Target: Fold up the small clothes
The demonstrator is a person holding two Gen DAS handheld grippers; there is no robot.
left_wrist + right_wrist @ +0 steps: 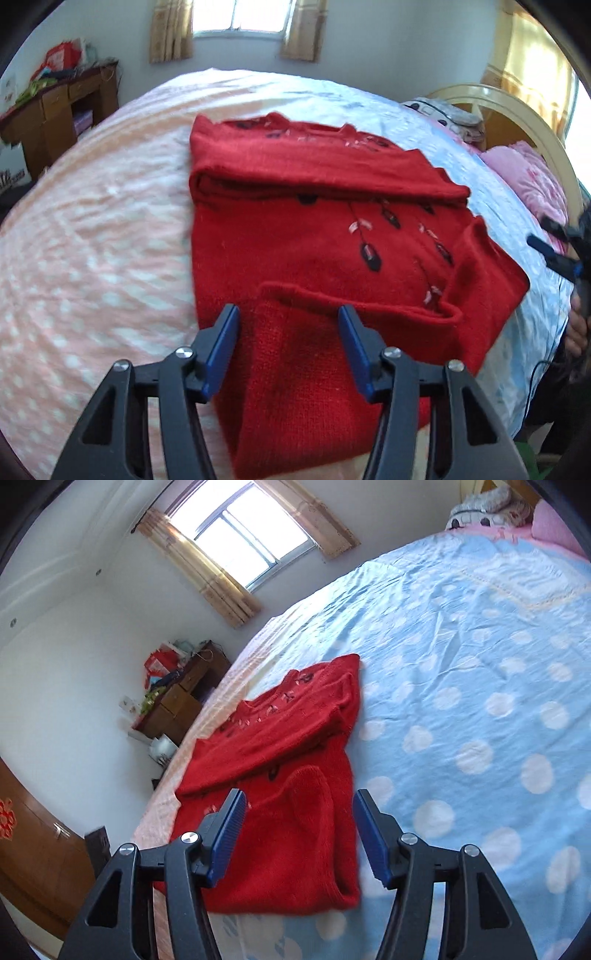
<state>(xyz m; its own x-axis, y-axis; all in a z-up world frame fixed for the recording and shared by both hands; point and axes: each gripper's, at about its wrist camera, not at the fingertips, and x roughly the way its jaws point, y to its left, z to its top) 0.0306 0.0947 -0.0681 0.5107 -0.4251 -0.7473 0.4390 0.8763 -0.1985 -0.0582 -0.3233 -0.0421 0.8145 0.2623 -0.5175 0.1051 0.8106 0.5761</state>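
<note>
Bedroom with a curtained window and a wooden desk along the far wall; I am working on the bed, whose spread is pink with white dots on one side and blue with white dots on the other. I am seeing the red sweater lying flat across the seam of the two colours, sleeves already turned in over the body, collar end away from me. Its long axis is running from the near hem toward the window, roughly in line with both tools. My left tongs are standing moderately wide, nothing between the pads, hovering over the near end of the knit with a folded sleeve just ahead. My right tongs are likewise gaping and empty, poised above the near right corner of the garment, blue spread off to their right. I am judging both hands about equally near the hem, so the next fold likely starts there, lifting it toward the collar.
</note>
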